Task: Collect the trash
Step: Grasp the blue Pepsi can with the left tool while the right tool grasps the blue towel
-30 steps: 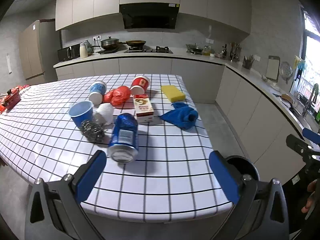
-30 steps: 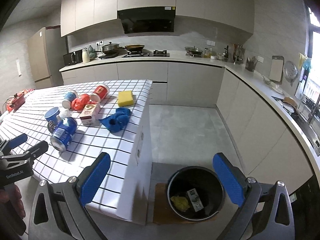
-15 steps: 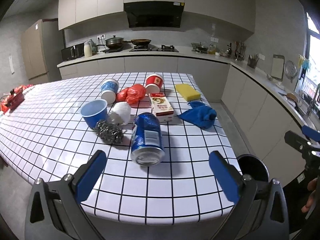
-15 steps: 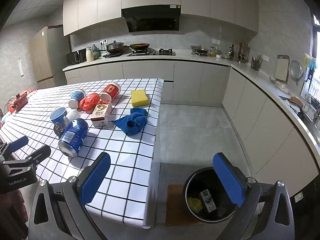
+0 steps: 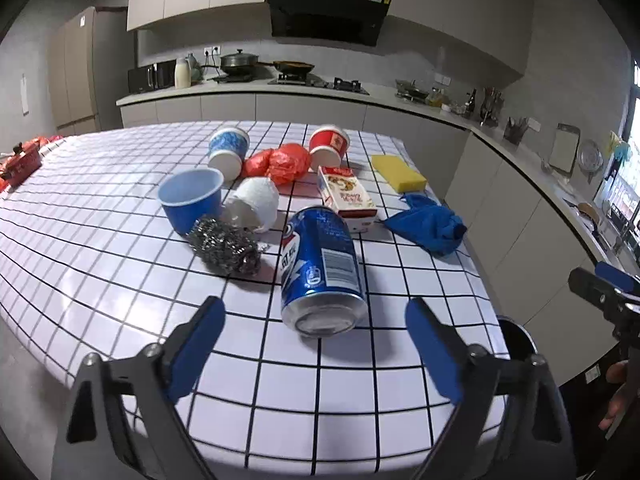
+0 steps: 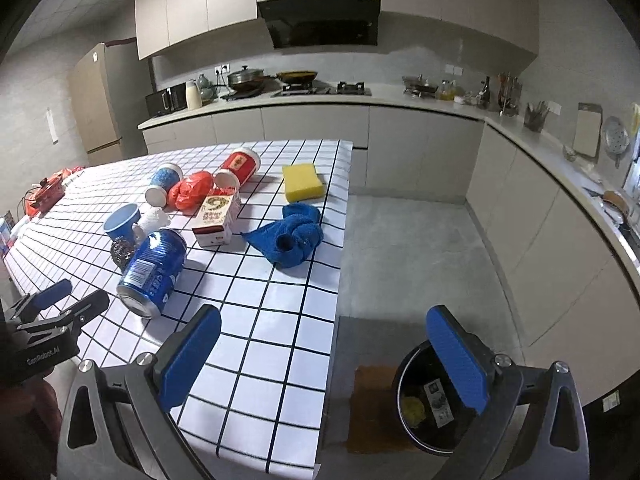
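Since 1 s ago, L gripper (image 5: 314,346) nearer blue can (image 5: 320,268).

Left wrist view: close over table (image 5: 120,280), facing kitchen counter; right wrist view: at table corner above bin (image 6: 404,376); shared: can (image 5: 320,268).

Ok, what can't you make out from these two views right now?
- Trash bin, right wrist view: contents partly hidden by the right hand-held gripper finger.
- Trash bin, left wrist view: only the rim shows behind the table edge.
- Blue can: label print too small to read.
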`<state>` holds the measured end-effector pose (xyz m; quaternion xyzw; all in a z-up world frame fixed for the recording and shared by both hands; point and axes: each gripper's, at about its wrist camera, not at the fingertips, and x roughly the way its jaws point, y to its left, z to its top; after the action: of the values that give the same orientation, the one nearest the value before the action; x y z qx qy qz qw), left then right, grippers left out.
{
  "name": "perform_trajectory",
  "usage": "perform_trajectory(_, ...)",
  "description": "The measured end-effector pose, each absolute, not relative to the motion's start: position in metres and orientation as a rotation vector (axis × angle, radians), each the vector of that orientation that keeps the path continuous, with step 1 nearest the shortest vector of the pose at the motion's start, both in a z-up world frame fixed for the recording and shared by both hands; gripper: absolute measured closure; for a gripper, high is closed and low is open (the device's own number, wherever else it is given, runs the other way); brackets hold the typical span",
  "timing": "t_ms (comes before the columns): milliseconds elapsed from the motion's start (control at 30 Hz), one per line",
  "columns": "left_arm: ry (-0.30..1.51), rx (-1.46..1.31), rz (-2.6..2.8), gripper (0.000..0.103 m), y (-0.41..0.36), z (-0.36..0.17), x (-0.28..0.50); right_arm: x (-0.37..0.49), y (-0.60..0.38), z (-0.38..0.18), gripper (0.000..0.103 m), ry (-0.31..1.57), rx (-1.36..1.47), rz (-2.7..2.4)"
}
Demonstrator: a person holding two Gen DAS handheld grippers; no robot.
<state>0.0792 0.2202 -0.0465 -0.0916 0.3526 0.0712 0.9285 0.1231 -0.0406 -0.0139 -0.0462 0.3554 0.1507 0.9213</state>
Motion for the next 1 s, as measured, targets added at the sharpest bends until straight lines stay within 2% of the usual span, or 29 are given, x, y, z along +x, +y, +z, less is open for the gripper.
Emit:
perform_trajectory(233,0.743,-0.186,0.160,0.014,0.212,-0.063,0.097,0.149,-0.035,-0.034,0.000,0.765,-0.129,0.328)
perform_trajectory(367,0.753,-0.207,0.186,0.020,0.213,-0.076,0.107,0.164,-0.027,-0.045,0.000,0.778,-0.145,0.345)
perform_trajectory(500,0.772,-0.247,0.187,0.035,0.217,-0.087,0.119,0.183,-0.015,-0.059,0.000,0.810,-0.150,0.370)
perform_trajectory(1000,0.776,-0.244,0.231,0.035,0.236,-0.085,0.171,0.270,0.043,-0.092,0.000,0.873,-0.190,0.443)
